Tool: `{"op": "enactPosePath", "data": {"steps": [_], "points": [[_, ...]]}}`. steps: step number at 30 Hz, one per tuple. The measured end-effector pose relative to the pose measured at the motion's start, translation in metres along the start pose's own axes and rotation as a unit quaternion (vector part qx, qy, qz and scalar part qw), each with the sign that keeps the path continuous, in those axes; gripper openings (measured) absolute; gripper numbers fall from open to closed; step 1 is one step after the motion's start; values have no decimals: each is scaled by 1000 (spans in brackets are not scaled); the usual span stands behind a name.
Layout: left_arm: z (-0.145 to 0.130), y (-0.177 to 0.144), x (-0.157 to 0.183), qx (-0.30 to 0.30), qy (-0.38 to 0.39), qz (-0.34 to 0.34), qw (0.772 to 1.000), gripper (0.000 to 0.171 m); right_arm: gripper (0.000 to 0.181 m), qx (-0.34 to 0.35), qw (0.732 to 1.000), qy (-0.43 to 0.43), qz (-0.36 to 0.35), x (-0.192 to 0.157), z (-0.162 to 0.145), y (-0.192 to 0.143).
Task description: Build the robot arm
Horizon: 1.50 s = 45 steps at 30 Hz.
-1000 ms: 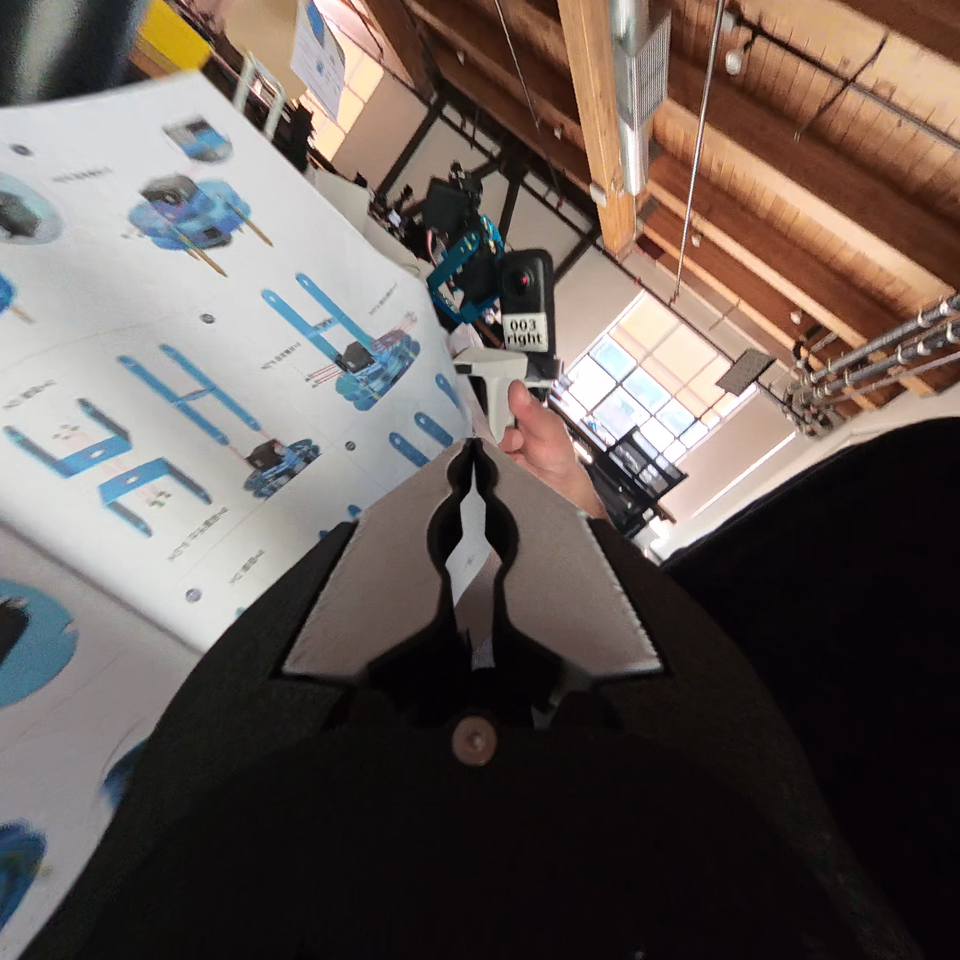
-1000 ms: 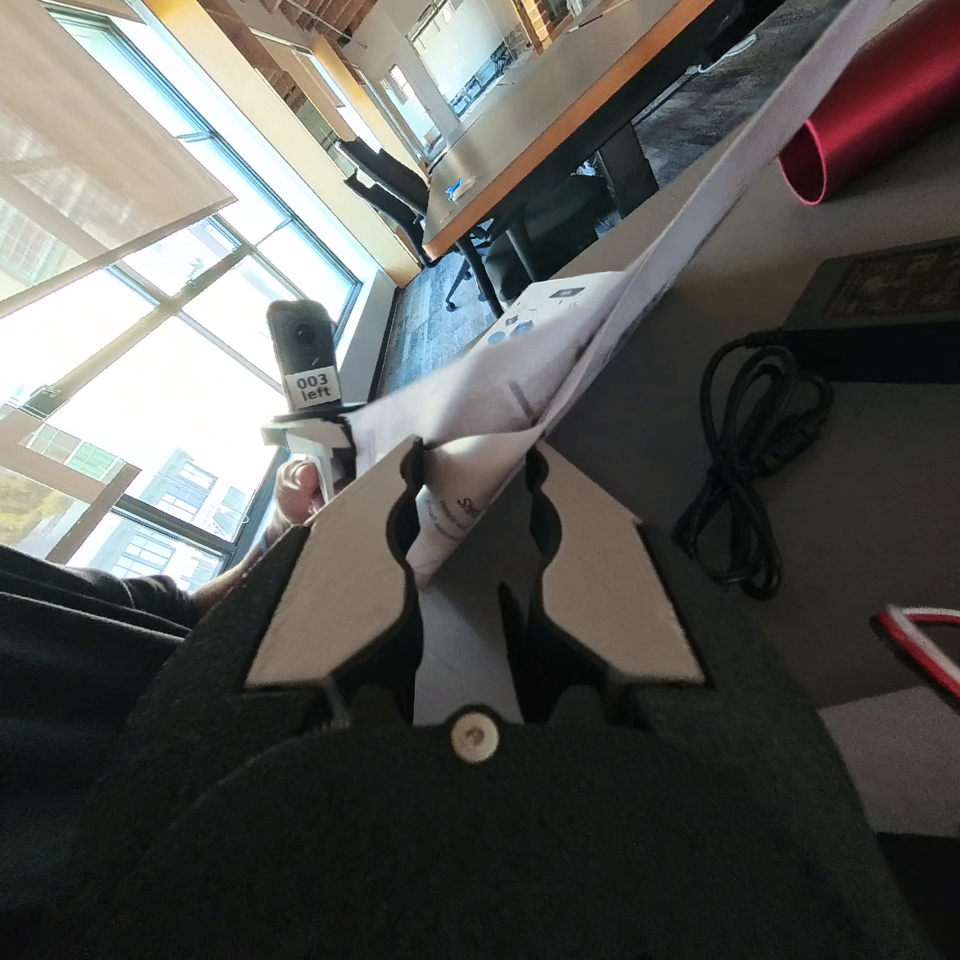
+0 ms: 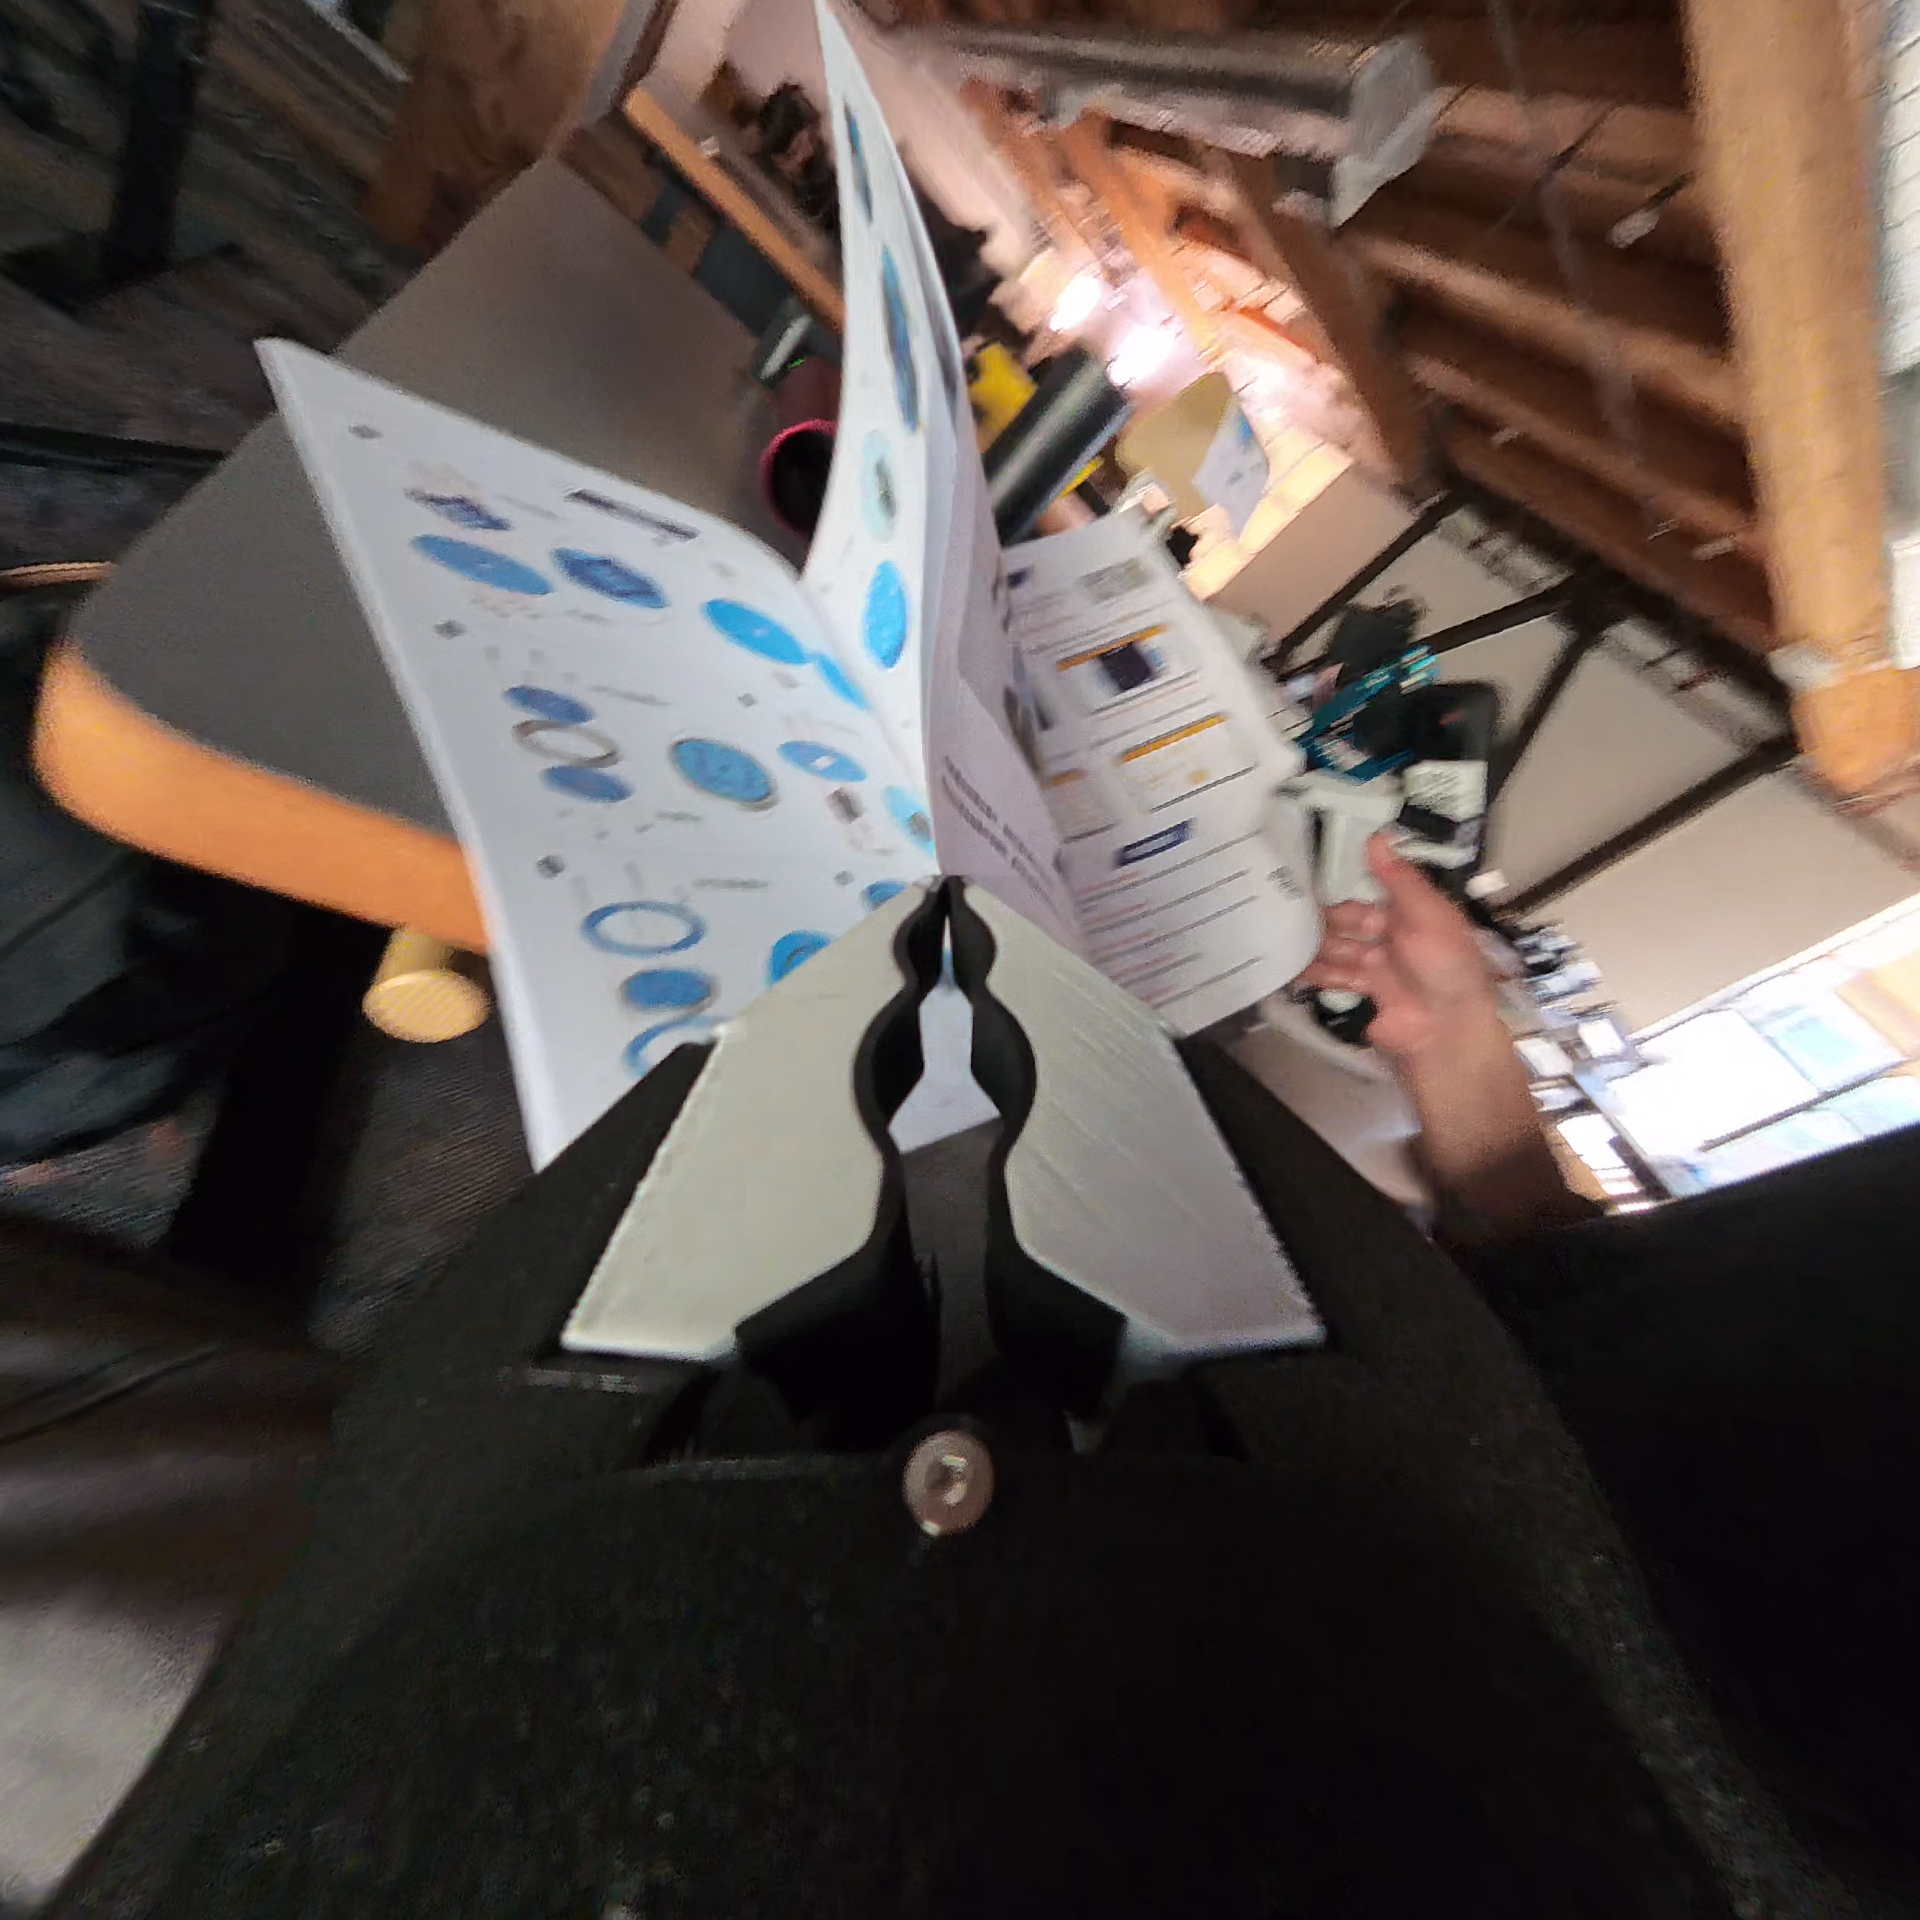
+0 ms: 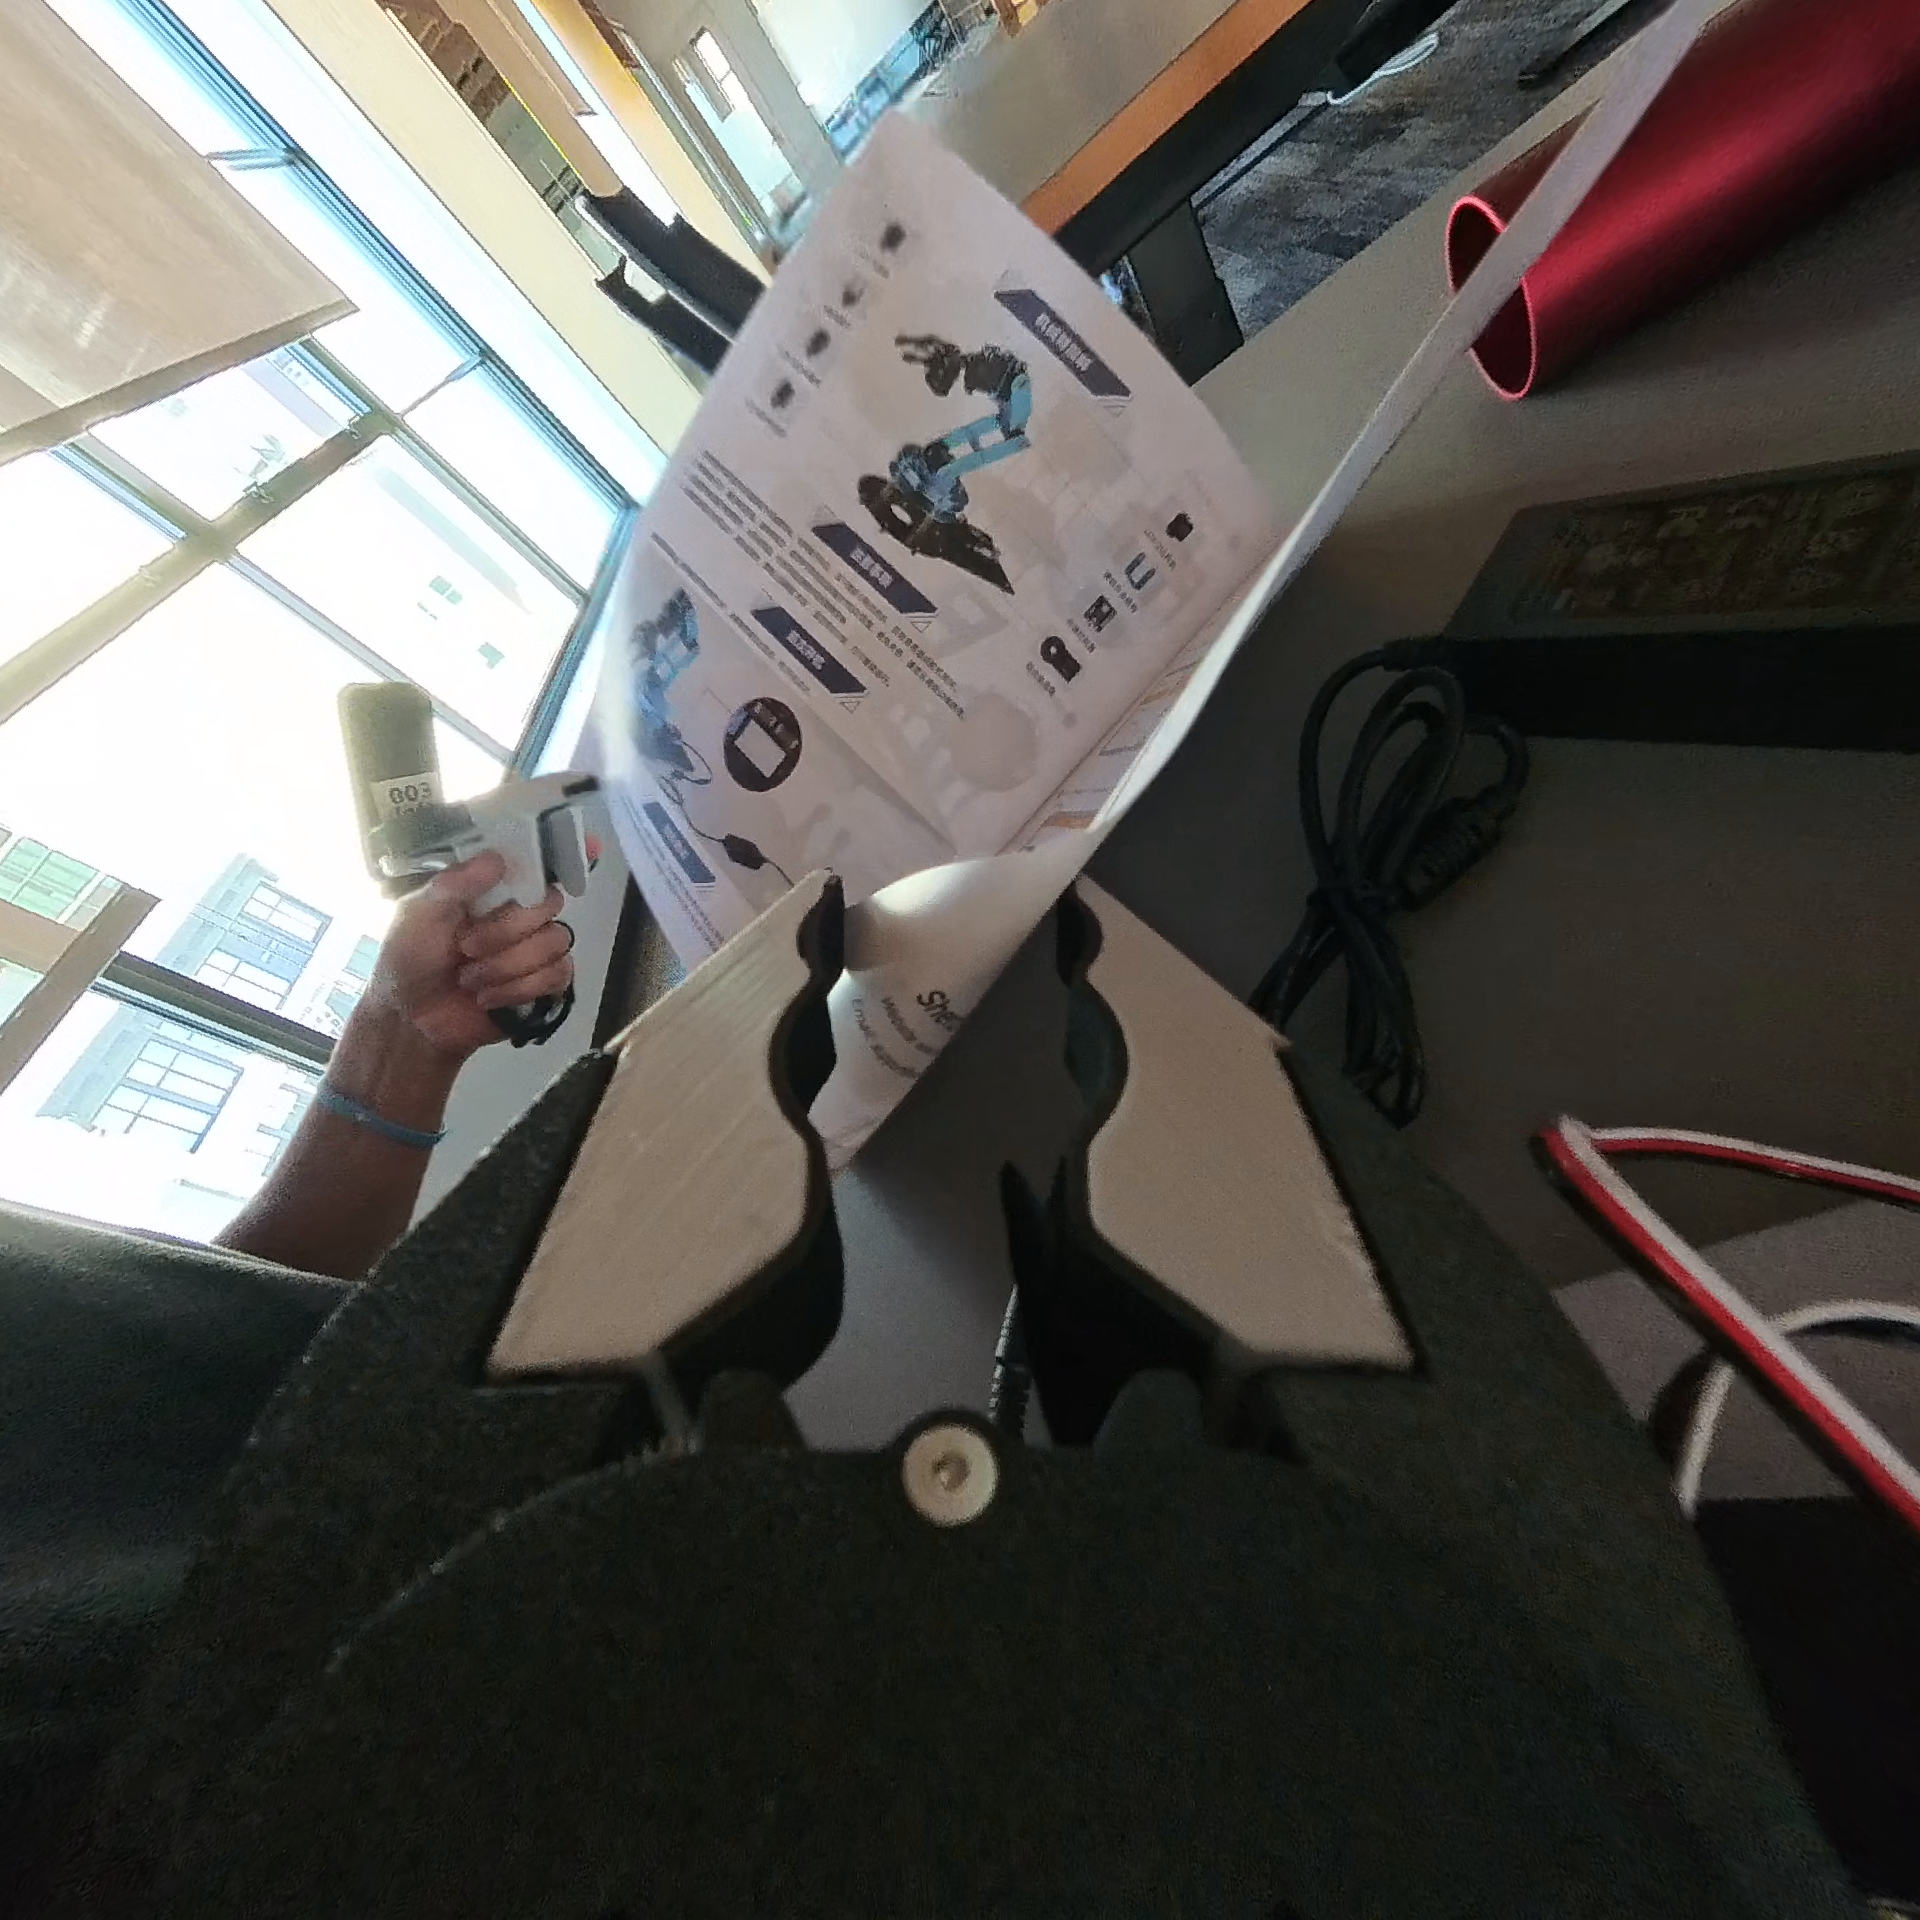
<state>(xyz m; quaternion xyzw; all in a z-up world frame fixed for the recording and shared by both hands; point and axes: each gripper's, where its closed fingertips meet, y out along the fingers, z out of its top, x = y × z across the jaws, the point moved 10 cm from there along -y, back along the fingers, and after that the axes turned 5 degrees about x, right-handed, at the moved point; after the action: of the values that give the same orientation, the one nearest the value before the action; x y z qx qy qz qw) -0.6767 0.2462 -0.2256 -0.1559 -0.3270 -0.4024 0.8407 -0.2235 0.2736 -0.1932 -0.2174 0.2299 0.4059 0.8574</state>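
The left tool [image 3: 945,894] is pinched closed on the booklet [image 3: 665,727], which fans open in the air above the tabletop [image 3: 540,343] toward 12 o'clock. The right tool [image 4: 940,914] gapes wide, a curled page between its fingers unclamped. At 2 o'clock lie a black cord [image 4: 1382,862] and a red tube [image 4: 1714,197]. The left view is blurred, so page details are unreadable.
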Motion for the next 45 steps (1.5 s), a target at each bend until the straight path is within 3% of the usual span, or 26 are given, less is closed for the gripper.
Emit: {"op": "enactPosePath", "data": {"steps": [2, 4, 10, 13, 20, 23, 25, 32, 37, 41, 45], "points": [[-5, -6, -3, -29, 43, 42, 998, 0, 40, -1, 1000, -3, 0, -1, 0, 1], [-7, -8, 0, -35, 54, 40, 997, 0, 40, -2, 1000, -6, -1, -1, 0, 2], [1, 5, 13, 2, -6, -70, 998, 0, 43, -9, 1000, -17, -5, -4, -1, 4], [3, 33, 25, 3, -30, -123, 992, 0, 44, -10, 1000, -17, -1, -6, -1, 5], [-31, 137, 83, -96, -40, -230, 968, 0, 46, -24, 999, -20, 10, -10, -5, 11], [-42, 158, 89, -102, -77, -262, 956, 0, 49, -20, 999, -16, 21, -11, -5, 9], [-44, 165, 90, -98, -102, -278, 950, 0, 54, -7, 997, -1, 71, -14, -4, 7], [-54, 174, 102, -115, -70, -290, 947, 0, 69, 25, 980, 68, 184, -19, -3, 7], [-60, 174, 105, -120, -73, -294, 945, 0, 69, 20, 986, 61, 154, -15, -4, 8], [-54, 168, 98, -108, -72, -276, 952, 0, 51, 8, 993, 45, 111, -10, -5, 8], [-26, 125, 73, -54, -67, -220, 972, 0, 58, 9, 997, 27, 74, -21, 6, 11]]}}
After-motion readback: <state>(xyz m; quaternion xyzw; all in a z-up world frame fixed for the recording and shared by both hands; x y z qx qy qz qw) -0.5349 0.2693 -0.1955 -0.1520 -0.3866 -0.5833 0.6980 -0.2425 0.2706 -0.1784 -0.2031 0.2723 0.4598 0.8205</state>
